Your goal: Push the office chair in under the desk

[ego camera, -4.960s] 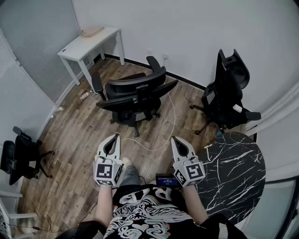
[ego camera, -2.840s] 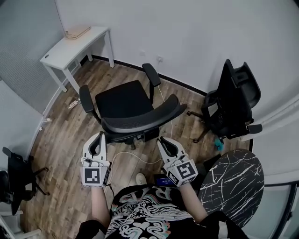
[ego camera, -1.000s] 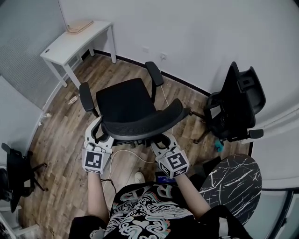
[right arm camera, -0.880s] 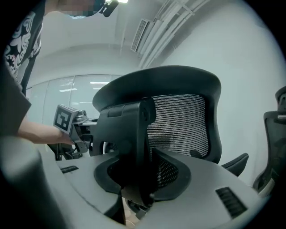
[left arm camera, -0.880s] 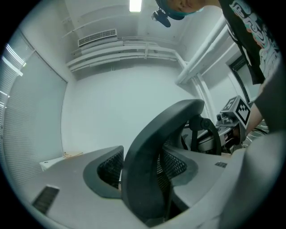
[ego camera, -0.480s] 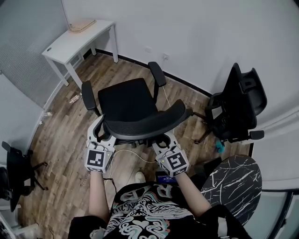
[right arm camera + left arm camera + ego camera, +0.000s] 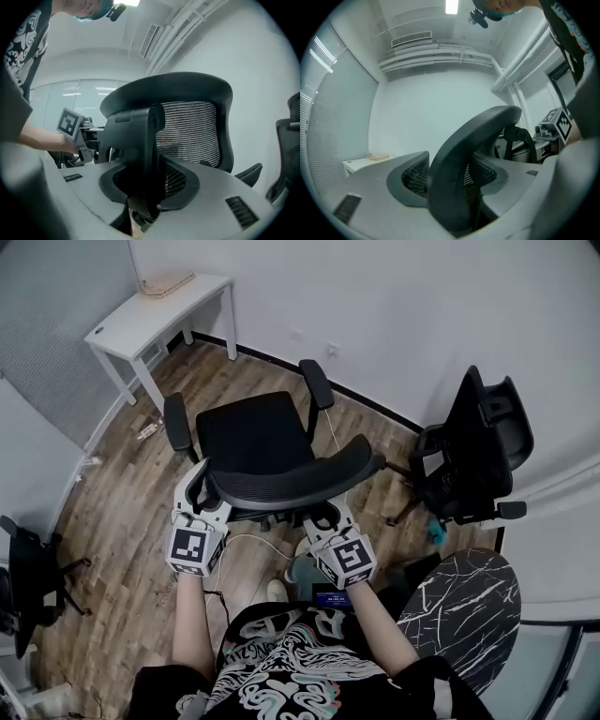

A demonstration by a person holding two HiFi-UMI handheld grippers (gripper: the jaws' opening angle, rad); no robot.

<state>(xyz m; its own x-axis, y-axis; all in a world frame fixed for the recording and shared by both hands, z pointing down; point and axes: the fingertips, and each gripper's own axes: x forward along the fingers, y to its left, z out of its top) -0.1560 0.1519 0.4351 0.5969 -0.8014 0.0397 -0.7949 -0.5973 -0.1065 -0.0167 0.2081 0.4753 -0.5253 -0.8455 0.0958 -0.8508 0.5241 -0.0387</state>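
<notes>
Your left gripper (image 7: 199,491) has its jaws part-way open and clamped on the left edge of the backrest (image 7: 291,484). In the left gripper view the dark curved rim fills the gap between the two jaws. Your right gripper (image 7: 323,519) is likewise about half open and closed on the black support bracket behind the backrest. In the right gripper view the bracket stands upright between the jaws, with the mesh panel just behind it.

The only markings are the black-and-white square markers on each gripper's cube. The white swirling print on your shirt (image 7: 281,667) is too tangled to read.

The office chair (image 7: 255,442) sits in the middle of the wooden floor (image 7: 122,549), straight ahead of you at 12 o'clock. It is black, with a padded seat, a mesh backrest inside a curved frame, and two padded armrests. The backrest is nearest you and the seat faces away toward 11 o'clock. The white desk (image 7: 155,310) stands in the corner at 11 o'clock, well apart from the chair, which is not under it.

A second black chair (image 7: 473,451) stands by the wall at 3 o'clock. A round dark marble-patterned table (image 7: 464,601) lies at 4 o'clock. A pale cable (image 7: 248,545) trails across the floor beneath the chair.
</notes>
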